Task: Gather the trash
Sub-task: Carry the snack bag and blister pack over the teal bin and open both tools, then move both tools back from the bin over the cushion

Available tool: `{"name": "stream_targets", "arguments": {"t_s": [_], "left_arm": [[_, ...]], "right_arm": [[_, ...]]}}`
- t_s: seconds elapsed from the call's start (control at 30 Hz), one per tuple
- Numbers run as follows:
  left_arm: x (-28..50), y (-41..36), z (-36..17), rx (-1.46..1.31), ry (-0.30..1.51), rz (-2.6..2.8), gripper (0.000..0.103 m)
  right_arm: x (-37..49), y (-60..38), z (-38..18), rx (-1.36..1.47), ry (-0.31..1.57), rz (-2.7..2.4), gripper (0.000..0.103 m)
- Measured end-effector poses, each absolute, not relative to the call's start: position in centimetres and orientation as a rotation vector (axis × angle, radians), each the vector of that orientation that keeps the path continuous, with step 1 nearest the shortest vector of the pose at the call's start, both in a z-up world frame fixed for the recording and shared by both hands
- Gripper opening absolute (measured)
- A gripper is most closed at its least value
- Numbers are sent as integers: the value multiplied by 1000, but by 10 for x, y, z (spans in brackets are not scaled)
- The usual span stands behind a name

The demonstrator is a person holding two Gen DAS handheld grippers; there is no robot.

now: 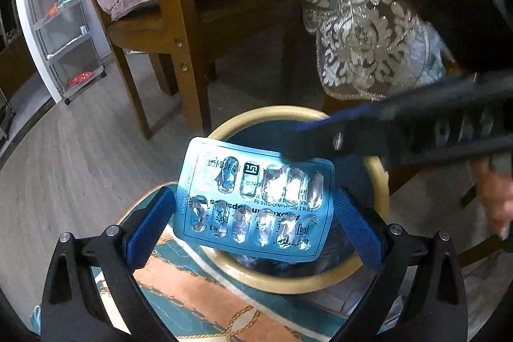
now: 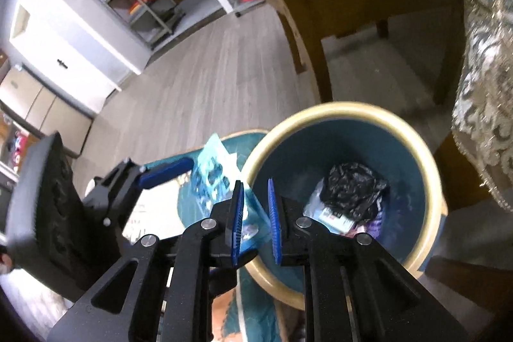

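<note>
Blister pack [image 1: 256, 197] over the bin [image 2: 413, 137]
Left tongs [image 1: 255, 225] grip the pack; right tongs [image 2: 256, 220], slightly parted and empty, cross above it. Chair [image 1: 179, 31] beyond.

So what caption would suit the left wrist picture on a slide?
Left gripper holds an emptied blue foil blister pack above the cream-rimmed blue waste bin, right gripper alongside.

The blister pack [image 1: 253, 201] was held between the pads of the left tool [image 1: 256, 223] above the near rim of the bin [image 1: 288, 281], which stood on the floor before the chair [image 1: 179, 31], with a crumpled bag [image 2: 352, 188] inside it.
</note>
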State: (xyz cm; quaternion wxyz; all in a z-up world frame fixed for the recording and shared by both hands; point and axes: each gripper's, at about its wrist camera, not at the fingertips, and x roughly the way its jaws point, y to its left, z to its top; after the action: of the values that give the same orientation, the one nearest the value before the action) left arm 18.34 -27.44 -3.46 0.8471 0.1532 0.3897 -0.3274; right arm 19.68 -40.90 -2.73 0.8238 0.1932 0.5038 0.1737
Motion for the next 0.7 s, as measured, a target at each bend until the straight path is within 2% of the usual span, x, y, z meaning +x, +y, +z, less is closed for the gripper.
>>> {"name": "stream_targets", "arguments": {"t_s": [0.27, 0.5, 0.67, 0.7], "left_arm": [[182, -275, -30, 331, 802, -701, 97], [171, -221, -5, 276, 794, -641, 97], [152, -157, 18, 243, 784, -533, 97], [148, -141, 23, 229, 789, -506, 97]], "right_arm": [[199, -420, -27, 433, 1062, 286, 17], [197, -400, -12, 394, 1028, 309, 17], [194, -364, 8, 321, 983, 345, 31], [194, -358, 10, 310, 977, 351, 38]]}}
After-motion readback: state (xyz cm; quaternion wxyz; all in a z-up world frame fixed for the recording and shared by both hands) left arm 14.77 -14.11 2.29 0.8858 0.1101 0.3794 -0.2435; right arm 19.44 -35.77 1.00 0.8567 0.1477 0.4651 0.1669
